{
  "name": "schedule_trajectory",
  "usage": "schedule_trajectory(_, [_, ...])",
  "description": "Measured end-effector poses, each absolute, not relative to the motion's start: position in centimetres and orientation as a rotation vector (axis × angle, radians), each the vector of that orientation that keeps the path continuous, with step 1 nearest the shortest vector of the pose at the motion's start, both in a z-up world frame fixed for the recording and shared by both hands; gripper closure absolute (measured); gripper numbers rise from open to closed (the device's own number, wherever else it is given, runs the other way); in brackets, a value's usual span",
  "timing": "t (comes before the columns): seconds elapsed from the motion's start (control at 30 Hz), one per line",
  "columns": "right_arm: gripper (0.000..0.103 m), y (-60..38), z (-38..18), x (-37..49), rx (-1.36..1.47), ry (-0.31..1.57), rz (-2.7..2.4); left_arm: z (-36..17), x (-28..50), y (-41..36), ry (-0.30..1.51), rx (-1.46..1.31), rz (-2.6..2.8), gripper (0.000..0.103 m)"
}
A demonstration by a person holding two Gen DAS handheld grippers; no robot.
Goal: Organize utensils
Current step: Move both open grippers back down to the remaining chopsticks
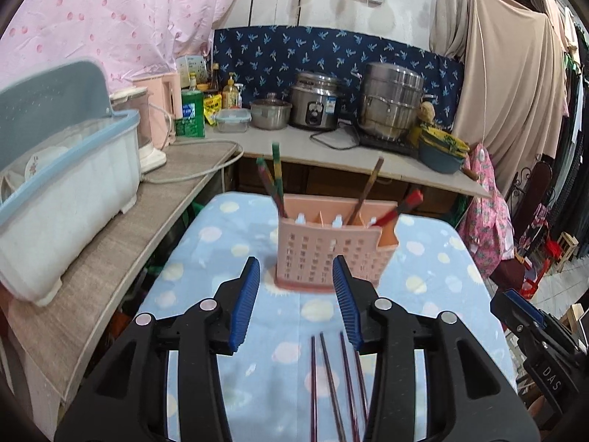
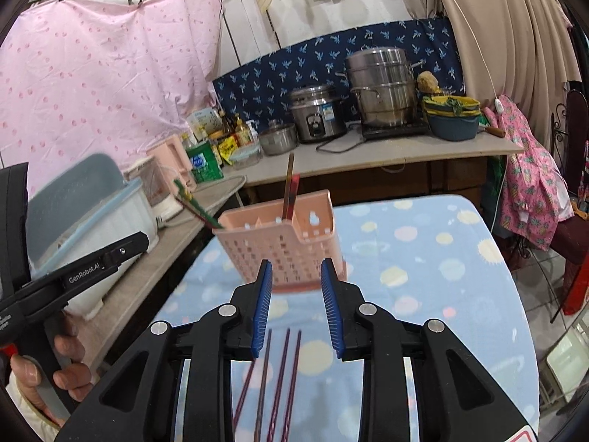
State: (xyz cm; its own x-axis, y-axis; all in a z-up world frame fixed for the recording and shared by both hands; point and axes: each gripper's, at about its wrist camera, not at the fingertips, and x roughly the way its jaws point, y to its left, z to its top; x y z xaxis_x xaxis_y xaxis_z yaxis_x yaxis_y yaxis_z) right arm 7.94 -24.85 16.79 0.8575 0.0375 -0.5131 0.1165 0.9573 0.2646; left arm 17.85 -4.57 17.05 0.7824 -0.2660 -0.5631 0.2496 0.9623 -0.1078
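A pink perforated utensil holder (image 1: 329,254) stands upright on a tabletop (image 1: 434,276) covered with a light blue cloth printed with pale dots. The holder is split into compartments. In the left wrist view, green-handled chopsticks (image 1: 274,180) lean out of its left end, a brown chopstick (image 1: 366,191) rises from a compartment right of the middle, and red-tipped chopsticks (image 1: 399,208) slant out at the right end.

Nearer the cameras, 4 dark purple chopsticks (image 1: 333,379) lie flat on the cloth, roughly parallel, pointing toward the holder and well short of it.

The left gripper (image 1: 300,298) hangs above the cloth with its blue-padded jaws partly apart and nothing between them; the loose chopsticks show below and between its fingers, untouched. The right gripper (image 2: 296,304) is likewise partly open and empty, with the chopsticks (image 2: 274,379) under its gap and the holder (image 2: 281,246) just beyond its tips. In the right wrist view a person's hand (image 2: 44,375) grips the handle of the left gripper at the left edge.

To the left, a side counter carries a white dish rack with a blue rim (image 1: 70,199). The far counter holds a rice cooker (image 1: 316,101) and a stacked steel steamer pot (image 1: 392,101).
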Motion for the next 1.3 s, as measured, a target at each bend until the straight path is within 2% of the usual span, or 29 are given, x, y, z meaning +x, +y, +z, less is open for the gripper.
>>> schedule_trajectory(0.53, [0.076,-21.9,7.5,3.0,0.28,0.766,-0.053,8.1,12.7,-2.7,0.831,-0.019,-0.255,0.064])
schedule_trajectory(1.3, [0.076,-17.9,1.5,2.1,0.232,0.92,-0.001,1.6,9.8,-2.3,1.013,0.006,-0.271,0.064])
